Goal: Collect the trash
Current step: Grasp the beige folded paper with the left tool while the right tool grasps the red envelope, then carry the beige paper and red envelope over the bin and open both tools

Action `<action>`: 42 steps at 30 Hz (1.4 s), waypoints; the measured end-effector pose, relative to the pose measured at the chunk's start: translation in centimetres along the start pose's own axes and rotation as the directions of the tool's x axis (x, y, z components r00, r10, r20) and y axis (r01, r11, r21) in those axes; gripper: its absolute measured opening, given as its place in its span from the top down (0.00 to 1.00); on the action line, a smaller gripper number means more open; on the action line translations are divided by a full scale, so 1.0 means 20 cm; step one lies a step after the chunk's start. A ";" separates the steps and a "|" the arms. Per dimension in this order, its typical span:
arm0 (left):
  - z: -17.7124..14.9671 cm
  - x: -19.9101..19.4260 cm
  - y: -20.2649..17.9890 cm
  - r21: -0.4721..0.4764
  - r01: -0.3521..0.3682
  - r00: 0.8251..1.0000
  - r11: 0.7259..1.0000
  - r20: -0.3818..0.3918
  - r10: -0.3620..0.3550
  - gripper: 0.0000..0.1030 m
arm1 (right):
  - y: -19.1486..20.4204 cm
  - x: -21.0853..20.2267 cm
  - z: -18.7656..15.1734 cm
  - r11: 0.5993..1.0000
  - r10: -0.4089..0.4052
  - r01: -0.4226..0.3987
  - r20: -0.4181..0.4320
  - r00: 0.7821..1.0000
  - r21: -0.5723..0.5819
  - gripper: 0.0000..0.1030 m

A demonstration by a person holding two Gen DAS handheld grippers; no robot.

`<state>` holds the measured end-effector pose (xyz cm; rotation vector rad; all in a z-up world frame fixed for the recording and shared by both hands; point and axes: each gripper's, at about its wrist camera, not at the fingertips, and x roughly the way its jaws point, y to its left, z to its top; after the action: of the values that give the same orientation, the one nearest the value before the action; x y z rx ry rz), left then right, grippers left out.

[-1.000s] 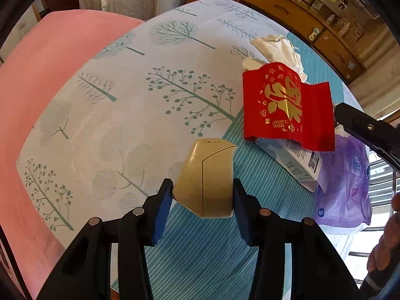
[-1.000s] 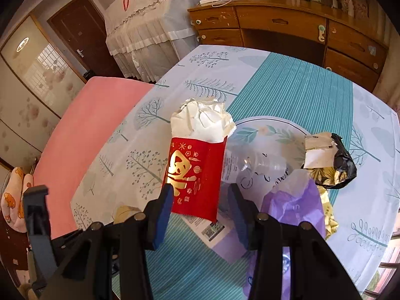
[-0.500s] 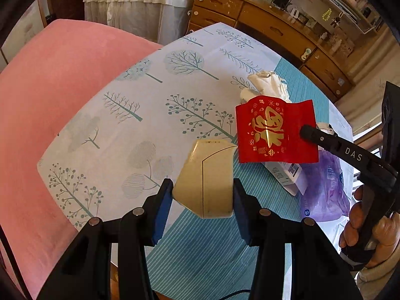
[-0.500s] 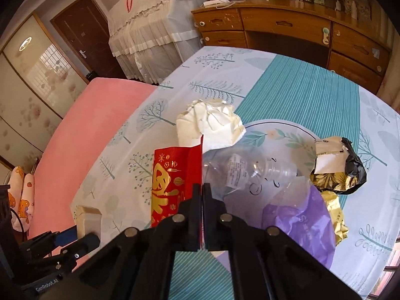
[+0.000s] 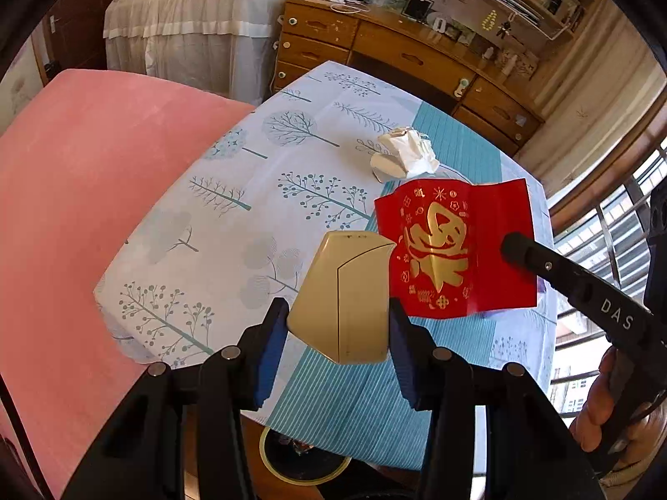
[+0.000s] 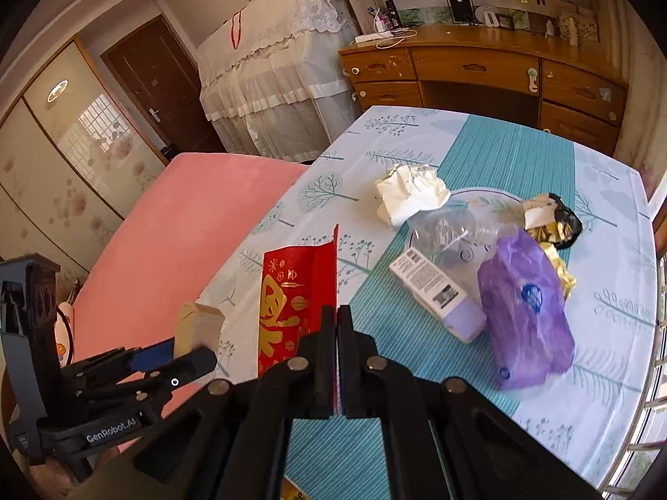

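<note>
Bin point(image 5: 304, 458) under table edge in left view, purple packet point(image 6: 525, 312) in right

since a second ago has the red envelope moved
Yes. The red envelope, shut in the right gripper, has lifted off and away from the crumpled tissue.

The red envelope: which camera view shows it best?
The left wrist view: the red envelope faces this camera flat, with its whole gold print visible, held at one edge by the right tongs. The right wrist view shows it nearly edge-on, pinched between the shut tongs.
</note>
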<state>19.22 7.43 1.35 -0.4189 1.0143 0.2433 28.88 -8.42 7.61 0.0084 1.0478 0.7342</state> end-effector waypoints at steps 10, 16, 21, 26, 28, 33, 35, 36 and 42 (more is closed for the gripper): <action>-0.32 -0.34 0.09 0.288 0.129 0.992 0.949 -0.043 -0.122 0.56 | 0.36 -0.30 -0.58 0.976 -0.175 0.161 0.090 0.980 0.143 0.99; -0.56 -0.50 0.17 0.421 0.175 0.985 0.890 -0.078 -0.157 0.56 | 0.58 -0.34 -0.98 0.954 -0.250 0.236 0.056 0.967 0.183 0.99; -0.74 -0.54 0.18 0.472 0.224 0.974 0.853 -0.148 -0.174 0.56 | 0.63 -0.35 -1.24 0.930 -0.275 0.272 -0.025 0.961 0.247 0.99; -0.91 -0.49 0.16 0.478 0.272 0.957 0.835 -0.221 -0.186 0.56 | 0.59 -0.34 -1.43 0.899 -0.289 0.306 -0.101 0.952 0.312 0.99; -0.97 -0.43 0.14 0.473 0.287 0.949 0.833 -0.260 -0.179 0.56 | 0.57 -0.32 -1.51 0.886 -0.302 0.329 -0.133 0.944 0.325 0.99; -1.14 -0.27 0.11 0.476 0.302 0.930 0.826 -0.337 -0.146 0.56 | 0.47 -0.26 -1.67 0.849 -0.315 0.367 -0.195 0.929 0.380 0.99; -1.20 -0.18 0.10 0.477 0.304 0.924 0.825 -0.358 -0.134 0.56 | 0.41 -0.21 -1.73 0.835 -0.318 0.383 -0.223 0.922 0.395 0.99; -1.23 -0.14 0.09 0.475 0.302 0.922 0.826 -0.364 -0.128 0.56 | 0.38 -0.17 -1.76 0.829 -0.321 0.392 -0.235 0.917 0.399 0.99; -1.40 0.29 0.13 0.423 0.283 0.908 0.861 -0.408 -0.098 0.56 | 0.12 0.15 -2.00 0.794 -0.321 0.438 -0.321 0.891 0.422 0.99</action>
<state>-0.33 -2.77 -17.05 -0.1126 1.3530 -0.2845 -3.05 -18.05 -14.72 0.1419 1.3902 0.0836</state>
